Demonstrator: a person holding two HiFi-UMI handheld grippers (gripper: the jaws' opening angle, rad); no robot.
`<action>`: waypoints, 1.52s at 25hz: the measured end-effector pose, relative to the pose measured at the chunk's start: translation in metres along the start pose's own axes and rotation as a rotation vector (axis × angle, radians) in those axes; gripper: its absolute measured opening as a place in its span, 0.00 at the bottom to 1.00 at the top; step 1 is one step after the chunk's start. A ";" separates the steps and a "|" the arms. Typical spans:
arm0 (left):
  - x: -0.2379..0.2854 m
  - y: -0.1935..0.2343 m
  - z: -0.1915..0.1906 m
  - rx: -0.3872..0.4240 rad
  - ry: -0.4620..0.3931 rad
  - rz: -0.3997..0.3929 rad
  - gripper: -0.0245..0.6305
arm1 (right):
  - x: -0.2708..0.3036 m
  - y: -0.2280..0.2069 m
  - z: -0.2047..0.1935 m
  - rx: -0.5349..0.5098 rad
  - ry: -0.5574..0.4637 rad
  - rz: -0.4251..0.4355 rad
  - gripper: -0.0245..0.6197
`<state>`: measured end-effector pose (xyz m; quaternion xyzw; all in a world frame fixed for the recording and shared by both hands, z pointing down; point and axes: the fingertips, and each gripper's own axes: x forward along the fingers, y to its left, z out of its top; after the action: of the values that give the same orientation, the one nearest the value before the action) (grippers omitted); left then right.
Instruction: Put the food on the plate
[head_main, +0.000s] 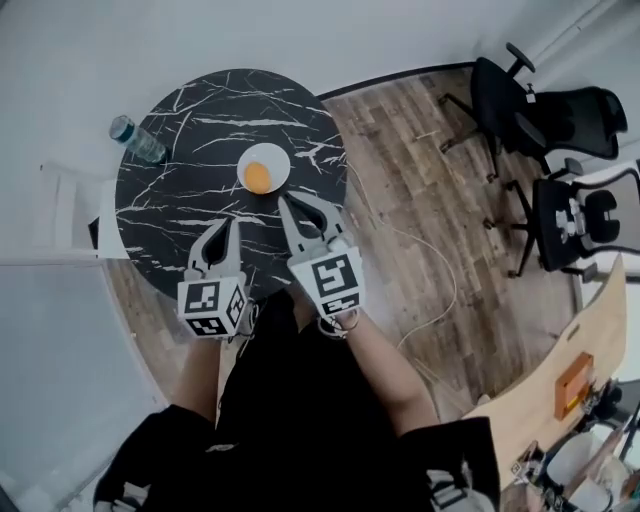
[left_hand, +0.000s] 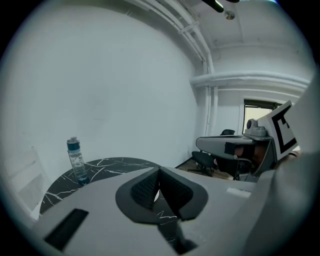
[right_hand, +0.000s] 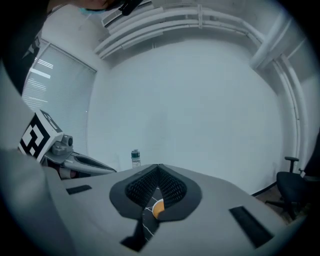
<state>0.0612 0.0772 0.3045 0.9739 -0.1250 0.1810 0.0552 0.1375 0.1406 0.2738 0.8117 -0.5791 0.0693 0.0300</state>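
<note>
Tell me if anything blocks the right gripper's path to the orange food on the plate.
Nothing visible does. Only bare tabletop lies between the right gripper and the plate with the orange food; the bottle stands aside at the left edge.

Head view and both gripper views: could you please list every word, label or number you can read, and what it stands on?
No text can be read in any view.
Clear plastic water bottle: blue label, print too small to read.
Left tool and right tool: black-and-white square markers, patterns only, no letters.
</note>
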 end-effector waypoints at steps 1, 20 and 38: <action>-0.006 -0.003 0.009 0.001 -0.028 0.012 0.04 | -0.007 -0.001 0.011 -0.022 -0.024 -0.001 0.03; -0.102 -0.038 0.096 0.062 -0.293 0.145 0.04 | -0.103 0.011 0.131 -0.197 -0.304 0.002 0.03; -0.099 -0.037 0.091 0.062 -0.277 0.143 0.04 | -0.115 -0.011 0.118 -0.194 -0.276 -0.068 0.03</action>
<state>0.0121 0.1215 0.1818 0.9795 -0.1947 0.0520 -0.0055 0.1201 0.2364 0.1410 0.8259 -0.5539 -0.1002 0.0307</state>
